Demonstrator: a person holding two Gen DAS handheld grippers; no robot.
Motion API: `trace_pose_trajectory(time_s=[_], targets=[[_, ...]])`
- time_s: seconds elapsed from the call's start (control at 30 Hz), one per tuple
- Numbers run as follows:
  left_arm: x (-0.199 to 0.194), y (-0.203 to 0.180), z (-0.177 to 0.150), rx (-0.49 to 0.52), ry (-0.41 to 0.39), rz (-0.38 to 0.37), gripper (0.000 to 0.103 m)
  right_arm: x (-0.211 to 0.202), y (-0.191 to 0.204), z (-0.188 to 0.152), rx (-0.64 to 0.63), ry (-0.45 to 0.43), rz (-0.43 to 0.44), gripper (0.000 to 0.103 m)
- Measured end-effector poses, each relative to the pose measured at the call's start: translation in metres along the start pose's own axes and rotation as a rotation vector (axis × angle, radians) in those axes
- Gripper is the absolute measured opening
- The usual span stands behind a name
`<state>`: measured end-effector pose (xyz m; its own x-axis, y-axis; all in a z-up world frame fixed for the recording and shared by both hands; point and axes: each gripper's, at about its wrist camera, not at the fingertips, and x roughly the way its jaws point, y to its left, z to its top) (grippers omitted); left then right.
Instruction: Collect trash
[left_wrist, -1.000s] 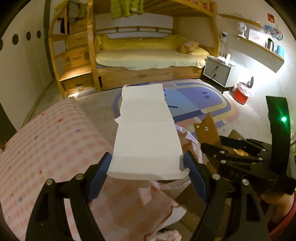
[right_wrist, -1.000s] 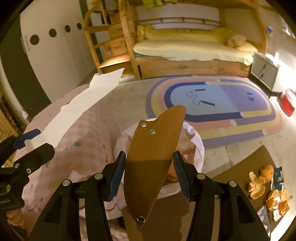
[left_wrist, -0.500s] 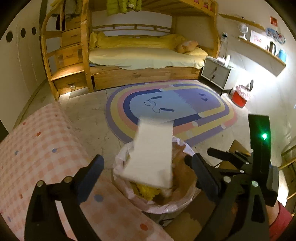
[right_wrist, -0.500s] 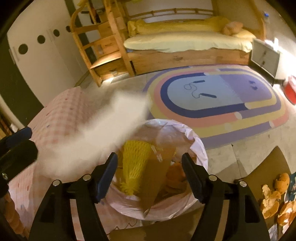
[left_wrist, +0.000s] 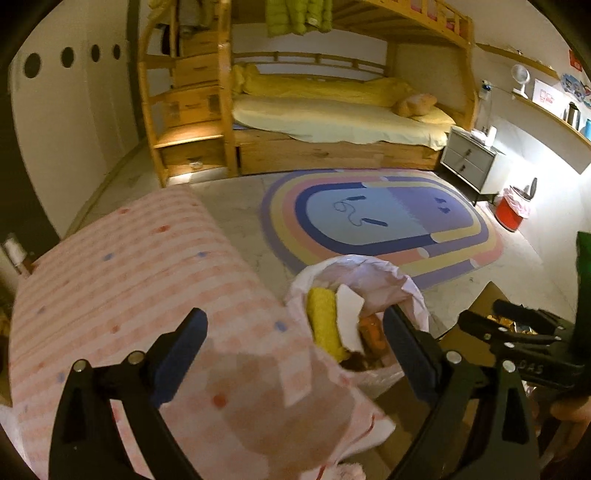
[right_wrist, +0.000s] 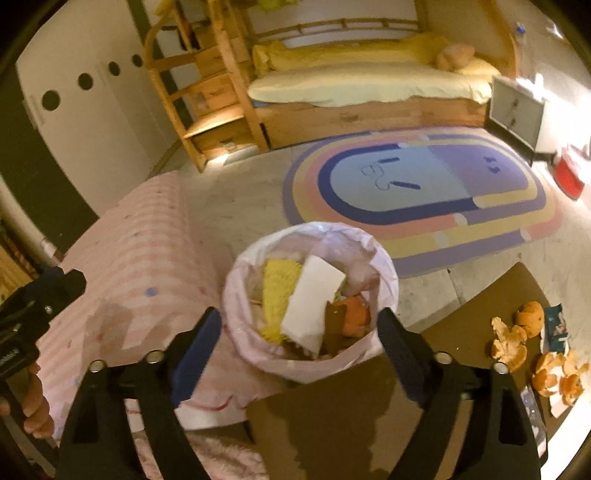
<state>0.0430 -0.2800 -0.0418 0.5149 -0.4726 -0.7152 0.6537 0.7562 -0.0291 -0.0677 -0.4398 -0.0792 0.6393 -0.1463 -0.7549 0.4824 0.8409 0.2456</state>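
Note:
A trash bin lined with a pale pink bag stands on the floor between the pink couch and the brown table; it also shows in the left wrist view. Inside lie the white folded paper, yellow mesh, a brown leather piece and orange scraps. My right gripper is open and empty above the bin's near rim. My left gripper is open and empty over the couch edge, left of the bin. Orange peels and wrappers lie on the brown table at the right.
A pink checked couch fills the left. A brown table sits at the lower right. Beyond are a rainbow rug, a wooden bunk bed, a grey nightstand and a red bin.
Both grippers opened. The white paper dropped from my left gripper and the brown leather piece from my right gripper into the bin. My left gripper has shifted left, over the couch.

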Motion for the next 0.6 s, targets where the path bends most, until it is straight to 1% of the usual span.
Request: trace_pose_trajectory(time_s=[0.03, 0.2, 0.4, 0.6], targets=[[-0.009, 0.004, -0.002, -0.006, -0.006, 0.008, 0.096, -0.005, 0.006, -0.001, -0.008, -0.005, 0.001, 0.091], [-0.059, 0.031, -0.019, -0.05, -0.011, 0.079, 0.096, -0.037, 0.034, -0.006, -0.034, -0.024, 0.027, 0.095], [-0.115, 0.061, -0.039, -0.127, -0.008, 0.172, 0.096, -0.085, 0.084, -0.018, -0.145, -0.084, 0.04, 0.095], [-0.167, 0.09, -0.063, -0.227, -0.023, 0.245, 0.096, -0.117, 0.129, -0.029, -0.234, -0.096, 0.089, 0.095]])
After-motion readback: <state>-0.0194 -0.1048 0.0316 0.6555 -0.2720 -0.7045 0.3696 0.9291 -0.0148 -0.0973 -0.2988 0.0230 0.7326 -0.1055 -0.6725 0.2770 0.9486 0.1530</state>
